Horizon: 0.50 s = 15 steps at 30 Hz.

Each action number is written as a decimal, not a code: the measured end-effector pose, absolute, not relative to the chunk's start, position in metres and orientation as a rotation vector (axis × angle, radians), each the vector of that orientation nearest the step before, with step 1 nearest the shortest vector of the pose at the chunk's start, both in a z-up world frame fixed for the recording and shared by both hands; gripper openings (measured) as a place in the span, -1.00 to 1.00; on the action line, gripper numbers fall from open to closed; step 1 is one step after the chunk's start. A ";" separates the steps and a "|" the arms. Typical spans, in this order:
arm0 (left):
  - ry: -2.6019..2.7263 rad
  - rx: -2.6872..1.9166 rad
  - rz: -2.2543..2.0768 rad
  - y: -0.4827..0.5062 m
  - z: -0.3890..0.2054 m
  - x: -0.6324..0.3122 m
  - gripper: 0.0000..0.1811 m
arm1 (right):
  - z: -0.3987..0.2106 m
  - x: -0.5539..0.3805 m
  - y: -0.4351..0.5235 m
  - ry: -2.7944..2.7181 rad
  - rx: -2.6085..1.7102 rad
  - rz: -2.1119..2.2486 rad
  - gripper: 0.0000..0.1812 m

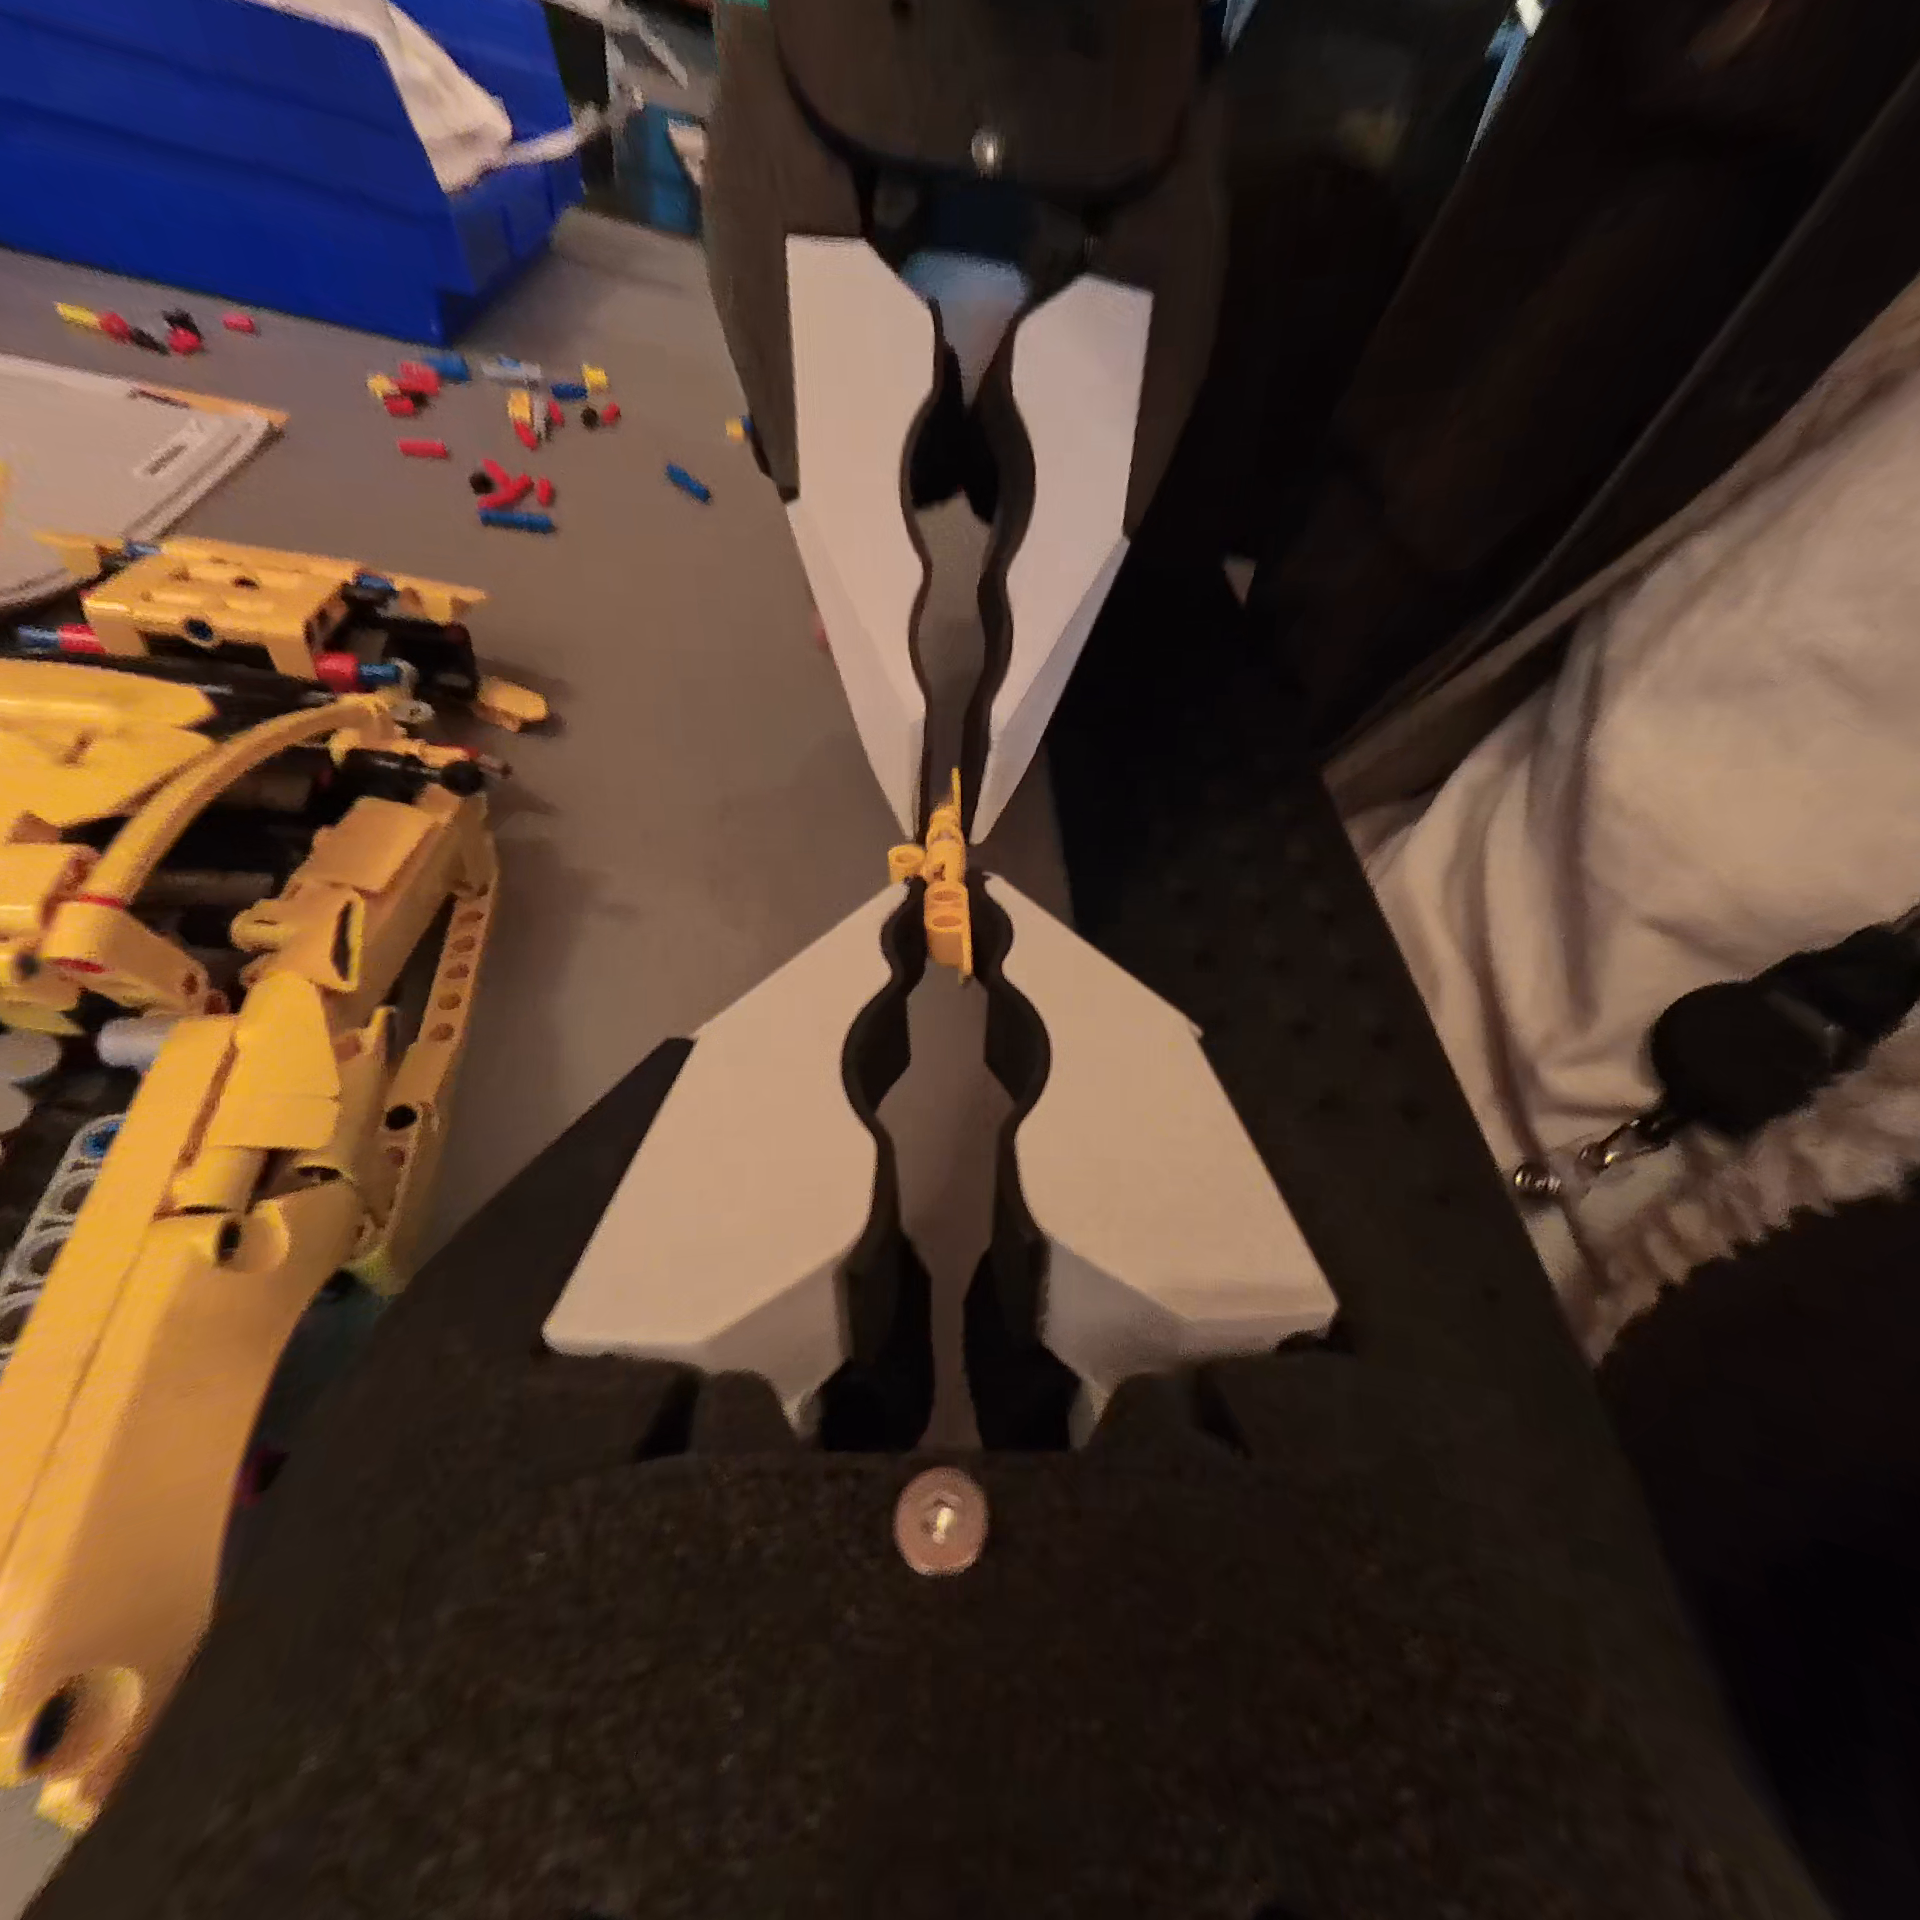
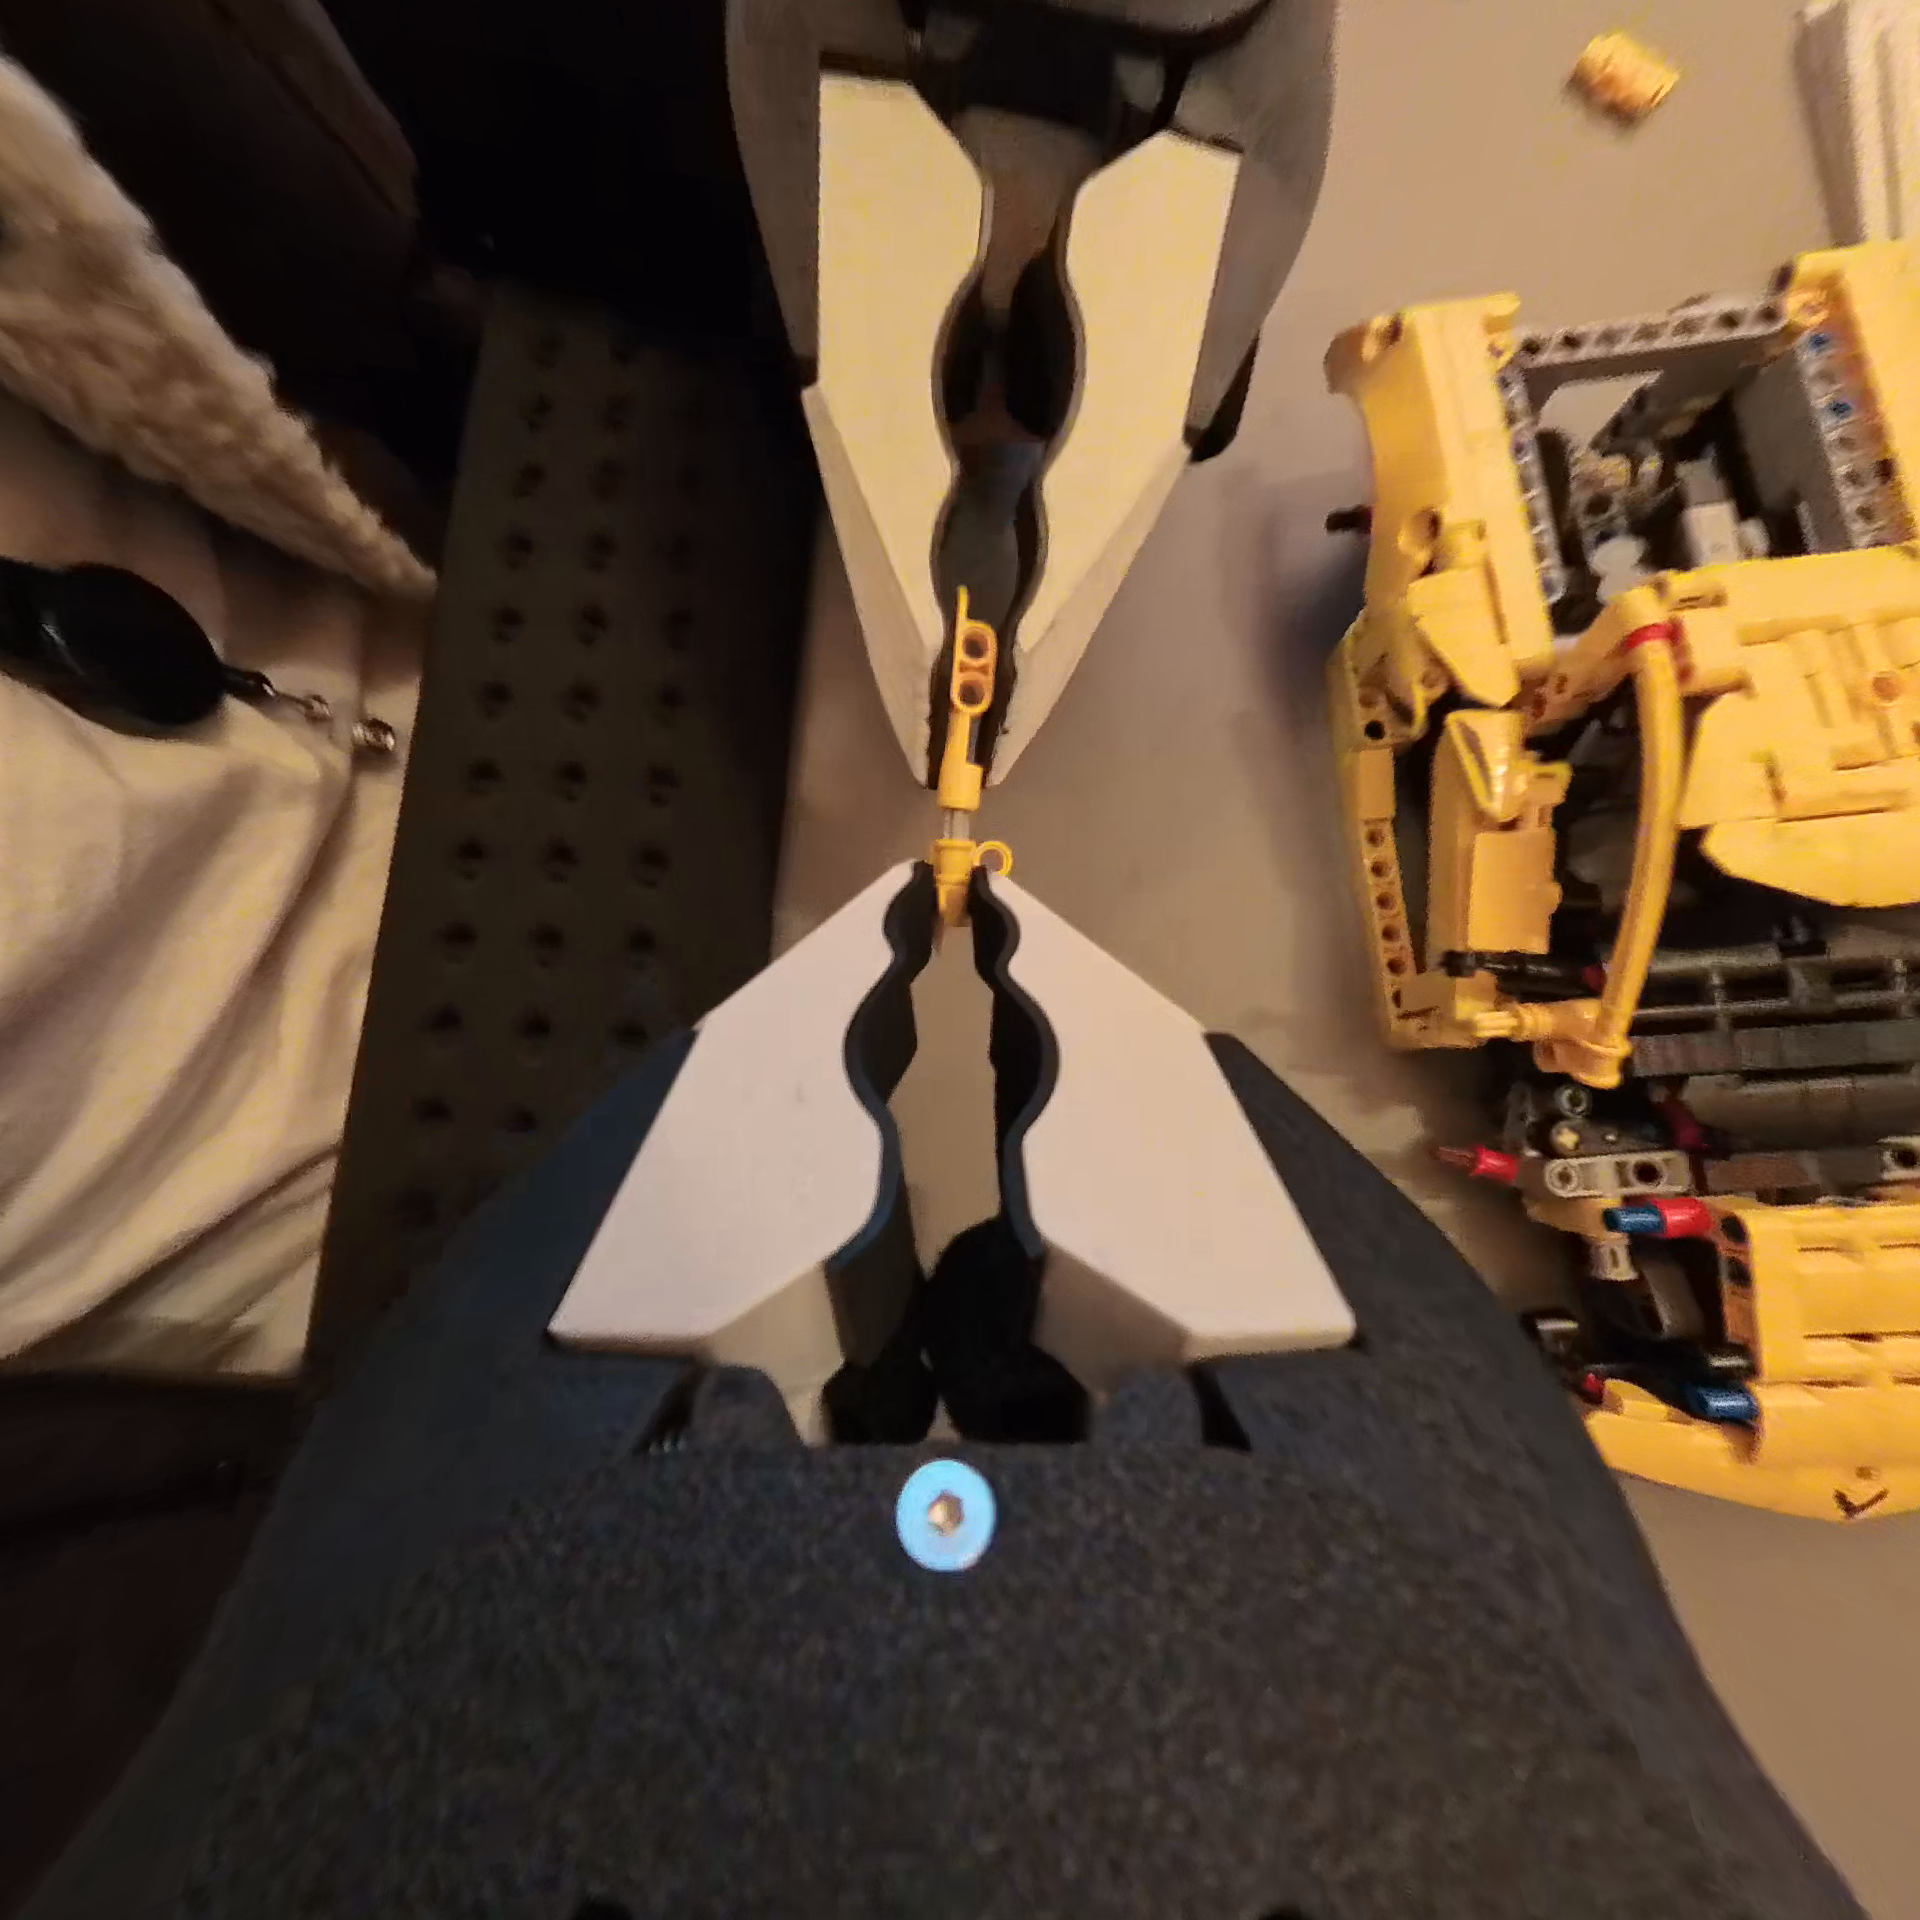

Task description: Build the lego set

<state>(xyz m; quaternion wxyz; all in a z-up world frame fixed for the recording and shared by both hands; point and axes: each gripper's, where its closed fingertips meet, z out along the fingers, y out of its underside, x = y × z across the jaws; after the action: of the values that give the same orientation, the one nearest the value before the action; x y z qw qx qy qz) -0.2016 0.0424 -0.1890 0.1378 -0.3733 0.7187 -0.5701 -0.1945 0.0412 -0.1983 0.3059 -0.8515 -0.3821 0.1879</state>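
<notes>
The left claw pinches a yellow beam with holes. The right claw pinches a small yellow connector. Tip to tip, the pieces meet between them. The big yellow model sits beside.

Left gripper and right gripper tip to tip; both clamped

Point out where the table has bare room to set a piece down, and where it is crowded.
Bare grey table lies between the yellow model and the two grippers, left and right, which meet tip to tip, each shut on a small yellow piece. Crowded: the loose pieces near the blue bins, and the model itself.
</notes>
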 end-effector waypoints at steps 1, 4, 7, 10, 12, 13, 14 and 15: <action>2.116 -1.081 -1.609 0.041 -0.195 -0.202 -0.92 | -0.204 -0.195 0.039 -1.044 -2.285 0.478 -0.94; 2.182 -1.099 -1.513 0.041 -0.208 -0.202 -0.92 | -0.218 -0.194 0.040 -1.088 -2.304 0.422 -0.93; 2.238 -1.111 -1.432 0.040 -0.218 -0.202 -0.92 | -0.228 -0.195 0.039 -1.049 -2.294 0.480 -0.93; 2.303 -1.124 -1.334 0.039 -0.230 -0.202 -0.92 | -0.241 -0.194 0.037 -1.036 -2.296 0.506 -0.93; 2.317 -1.136 -1.308 0.039 -0.233 -0.203 -0.92 | -0.243 -0.194 0.037 -1.041 -2.292 0.498 -0.93; 2.318 -1.148 -1.309 0.039 -0.234 -0.203 -0.92 | -0.243 -0.194 0.037 -1.049 -2.295 0.485 -0.93; 2.328 -1.152 -1.297 0.039 -0.235 -0.204 -0.92 | -0.244 -0.194 0.037 -1.065 -2.300 0.470 -0.93; 2.348 -1.150 -1.268 0.040 -0.237 -0.205 -0.92 | -0.244 -0.195 0.037 -1.081 -2.302 0.457 -0.93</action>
<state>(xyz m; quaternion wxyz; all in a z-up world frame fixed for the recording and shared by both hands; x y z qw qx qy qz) -0.2051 0.0398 -0.2372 0.1176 -0.3930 0.8025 -0.4333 -0.1948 0.0369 -0.2440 0.2750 -0.8566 -0.4022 0.1699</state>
